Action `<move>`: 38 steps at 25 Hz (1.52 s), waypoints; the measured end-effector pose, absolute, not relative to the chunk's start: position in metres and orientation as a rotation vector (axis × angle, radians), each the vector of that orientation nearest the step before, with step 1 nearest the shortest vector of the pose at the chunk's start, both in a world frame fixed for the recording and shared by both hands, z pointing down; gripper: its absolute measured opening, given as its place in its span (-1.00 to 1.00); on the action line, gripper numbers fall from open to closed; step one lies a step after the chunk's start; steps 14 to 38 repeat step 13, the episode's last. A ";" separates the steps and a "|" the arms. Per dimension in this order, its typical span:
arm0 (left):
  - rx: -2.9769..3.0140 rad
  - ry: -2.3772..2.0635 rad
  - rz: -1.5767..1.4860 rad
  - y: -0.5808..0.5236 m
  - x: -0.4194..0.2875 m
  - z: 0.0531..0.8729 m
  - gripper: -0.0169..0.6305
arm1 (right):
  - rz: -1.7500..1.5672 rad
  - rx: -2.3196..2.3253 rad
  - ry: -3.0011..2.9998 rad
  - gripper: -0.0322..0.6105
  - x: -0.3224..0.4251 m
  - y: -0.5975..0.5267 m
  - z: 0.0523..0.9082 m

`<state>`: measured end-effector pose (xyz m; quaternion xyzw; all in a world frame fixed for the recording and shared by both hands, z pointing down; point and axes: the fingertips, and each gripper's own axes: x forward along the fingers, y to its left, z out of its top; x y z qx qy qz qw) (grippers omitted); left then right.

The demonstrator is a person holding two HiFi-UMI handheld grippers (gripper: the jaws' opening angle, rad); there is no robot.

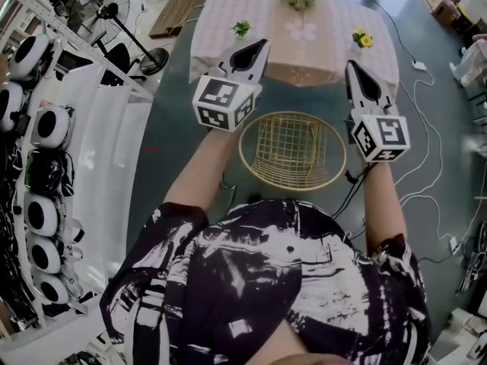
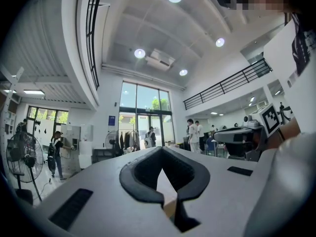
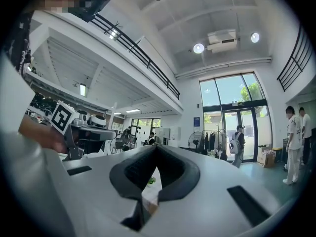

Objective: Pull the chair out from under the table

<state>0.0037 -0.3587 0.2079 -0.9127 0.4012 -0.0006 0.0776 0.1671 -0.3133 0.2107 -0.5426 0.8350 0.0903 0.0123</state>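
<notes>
We look steeply down on a gold wire chair point(image 1: 293, 150) with a round basket seat. It stands on the dark green floor point(image 1: 171, 150) just in front of the near edge of the counter point(image 1: 228, 59), between the counter and the person in the black-and-white patterned shirt point(image 1: 266, 280). The chair's whole rim shows clear of the pink checked cloth point(image 1: 327, 55) that drapes the counter.

The left hand-held gripper point(image 1: 262, 46) is held up above the left side of the chair. Its jaws are pressed together at the tips and there is nothing between them. The right hand-held gripper point(image 1: 353, 67) is above the chair's right side. Its jaws are likewise closed and empty. Neither one touches the chair, and both point towards the counter. Bare forearms run back from the two marker cubes to the shirt.

Three small flower pots stand on the cloth, well apart: one at the left point(image 1: 241, 29), one at the far middle point(image 1: 300, 0) and one with yellow blooms at the right point(image 1: 362, 39).

White cables point(image 1: 434, 150) trail over the floor on the right. On the left stands a white rack point(image 1: 84, 150) of rounded white devices, with a standing fan point(image 1: 114, 14) beyond it.

The gripper views look level into a tall hall, where glass doors point(image 2: 143, 117) fill the far wall and several people point(image 2: 192, 135) stand.
</notes>
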 end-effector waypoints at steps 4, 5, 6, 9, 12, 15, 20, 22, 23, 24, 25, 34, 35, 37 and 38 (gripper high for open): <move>-2.733 1.200 -0.001 -0.357 0.003 0.208 -0.95 | 0.287 -1.691 2.603 -0.90 0.166 -0.312 0.210; -2.734 1.198 0.000 -0.356 0.003 0.207 -0.95 | 0.287 -1.692 2.603 -0.90 0.166 -0.311 0.210; -2.734 1.197 0.001 -0.355 0.003 0.207 -0.95 | 0.286 -1.693 2.603 -0.90 0.167 -0.310 0.210; -2.737 1.195 0.003 -0.352 0.001 0.204 -0.95 | 0.282 -1.693 2.604 -0.90 0.164 -0.306 0.207; -2.741 1.195 0.002 -0.349 0.000 0.203 -0.95 | 0.284 -1.693 2.607 -0.90 0.161 -0.303 0.205; -2.743 1.195 0.001 -0.348 -0.001 0.203 -0.95 | 0.285 -1.694 2.607 -0.90 0.161 -0.302 0.205; -2.743 1.195 0.001 -0.348 -0.001 0.203 -0.95 | 0.285 -1.694 2.607 -0.90 0.161 -0.302 0.205; -2.743 1.195 0.001 -0.348 -0.001 0.203 -0.95 | 0.285 -1.694 2.607 -0.90 0.161 -0.302 0.205; -2.743 1.195 0.001 -0.348 -0.001 0.203 -0.95 | 0.285 -1.694 2.607 -0.90 0.161 -0.302 0.205; -2.743 1.195 0.001 -0.348 -0.001 0.203 -0.95 | 0.285 -1.694 2.607 -0.90 0.161 -0.302 0.205; -2.743 1.195 0.001 -0.348 -0.001 0.203 -0.95 | 0.285 -1.694 2.607 -0.90 0.161 -0.302 0.205; -2.743 1.195 0.001 -0.348 -0.001 0.203 -0.95 | 0.285 -1.694 2.607 -0.90 0.161 -0.302 0.205; -2.743 1.195 0.001 -0.348 -0.001 0.203 -0.95 | 0.285 -1.694 2.607 -0.90 0.161 -0.302 0.205; -2.743 1.195 0.001 -0.348 -0.001 0.203 -0.95 | 0.285 -1.694 2.607 -0.90 0.161 -0.302 0.205; -2.743 1.195 0.001 -0.348 -0.001 0.203 -0.95 | 0.285 -1.694 2.607 -0.90 0.161 -0.302 0.205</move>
